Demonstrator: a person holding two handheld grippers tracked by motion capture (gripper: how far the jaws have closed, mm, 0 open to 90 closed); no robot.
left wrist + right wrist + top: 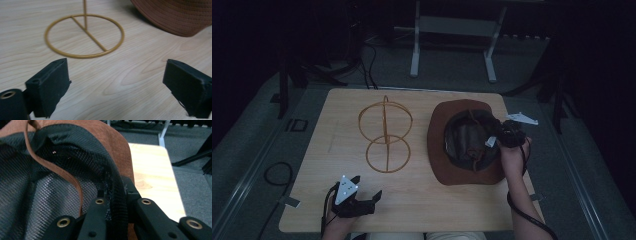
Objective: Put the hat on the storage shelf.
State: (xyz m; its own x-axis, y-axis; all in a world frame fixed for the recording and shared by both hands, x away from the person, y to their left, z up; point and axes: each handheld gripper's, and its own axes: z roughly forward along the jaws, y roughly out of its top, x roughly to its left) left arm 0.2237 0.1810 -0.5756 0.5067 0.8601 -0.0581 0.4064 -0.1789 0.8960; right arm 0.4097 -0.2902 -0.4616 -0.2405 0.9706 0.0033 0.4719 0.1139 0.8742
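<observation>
A brown brimmed hat (462,165) lies upside down on the right of the wooden table (422,200), its black mesh lining (464,135) and a brown cord facing up. My right gripper (498,136) is shut on the hat's inner rim at its right side; in the right gripper view the jaws pinch the black mesh band (117,195) with the brown brim (110,142) behind. A gold wire hat stand (385,135) stands left of the hat. My left gripper (368,189) rests open near the table's front left, its jaws wide apart and nothing between them, facing the stand's base ring (84,36).
A white metal frame (452,35) stands on the grey floor beyond the table. Cables lie on the floor at the left (277,175) and trail from my right gripper. The table's right edge (172,177) runs close to the hat.
</observation>
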